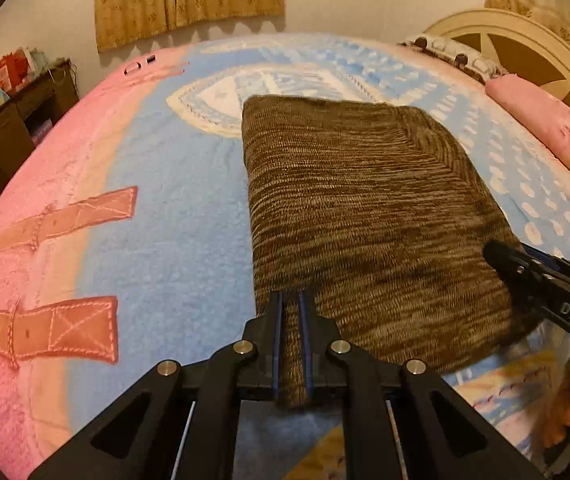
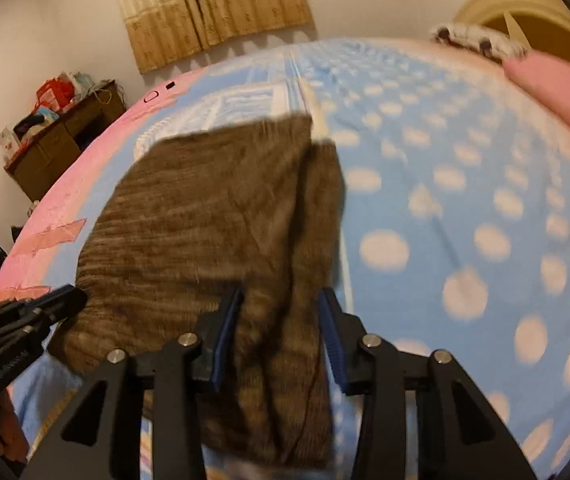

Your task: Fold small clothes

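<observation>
Brown knit garment (image 1: pixel 365 216) lies folded flat on the bed's blue and pink blanket (image 1: pixel 173 208), near the middle. Left claw (image 1: pixel 291 312) clenched on the garment's near edge, fabric pinched between its blue pads. Right claw (image 2: pixel 281 312) released, jaws apart with the garment's near right corner between them; blurry view, pads probably not pressing. Pink pillow (image 1: pixel 545 128) at the right.

Both views are taken close above the bed (image 1: pixel 173 208), angled downward toward the curtain (image 2: pixel 213 4); the knit (image 1: pixel 365 208) and cabinet (image 2: pixel 57 140) are shared.
</observation>
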`<action>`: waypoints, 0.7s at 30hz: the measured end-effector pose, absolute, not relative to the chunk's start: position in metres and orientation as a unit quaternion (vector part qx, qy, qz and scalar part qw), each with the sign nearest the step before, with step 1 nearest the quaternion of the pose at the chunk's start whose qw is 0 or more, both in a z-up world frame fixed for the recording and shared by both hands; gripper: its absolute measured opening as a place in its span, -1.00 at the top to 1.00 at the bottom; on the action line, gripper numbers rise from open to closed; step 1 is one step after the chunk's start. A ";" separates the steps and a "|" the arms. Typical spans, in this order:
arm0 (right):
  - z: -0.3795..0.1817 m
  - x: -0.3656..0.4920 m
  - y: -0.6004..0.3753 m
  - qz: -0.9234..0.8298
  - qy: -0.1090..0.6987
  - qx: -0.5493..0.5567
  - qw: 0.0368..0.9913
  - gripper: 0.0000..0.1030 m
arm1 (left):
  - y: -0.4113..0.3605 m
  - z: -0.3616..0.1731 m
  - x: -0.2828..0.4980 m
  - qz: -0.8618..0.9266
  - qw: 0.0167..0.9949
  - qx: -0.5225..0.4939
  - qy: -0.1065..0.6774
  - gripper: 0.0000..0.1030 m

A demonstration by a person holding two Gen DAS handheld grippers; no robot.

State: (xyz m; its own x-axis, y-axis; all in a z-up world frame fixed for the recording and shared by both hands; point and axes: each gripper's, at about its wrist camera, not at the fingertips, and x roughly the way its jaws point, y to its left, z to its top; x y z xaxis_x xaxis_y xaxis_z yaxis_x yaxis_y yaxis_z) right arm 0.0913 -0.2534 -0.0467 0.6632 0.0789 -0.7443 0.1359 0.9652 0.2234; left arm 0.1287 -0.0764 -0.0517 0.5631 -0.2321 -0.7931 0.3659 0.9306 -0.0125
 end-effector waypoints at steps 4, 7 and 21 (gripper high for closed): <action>-0.040 0.071 -0.254 -0.027 0.404 0.146 0.903 0.02 | -0.066 -0.049 0.121 -0.179 0.876 0.051 0.444 0.01; -0.031 0.049 -0.252 -0.027 0.382 0.165 0.909 -0.13 | -0.054 -0.044 0.112 -0.205 0.869 0.002 0.449 -0.28; 0.011 -0.015 -0.215 -0.057 0.308 0.137 0.940 -0.77 | -0.020 -0.012 0.062 -0.132 0.908 0.022 0.398 -0.40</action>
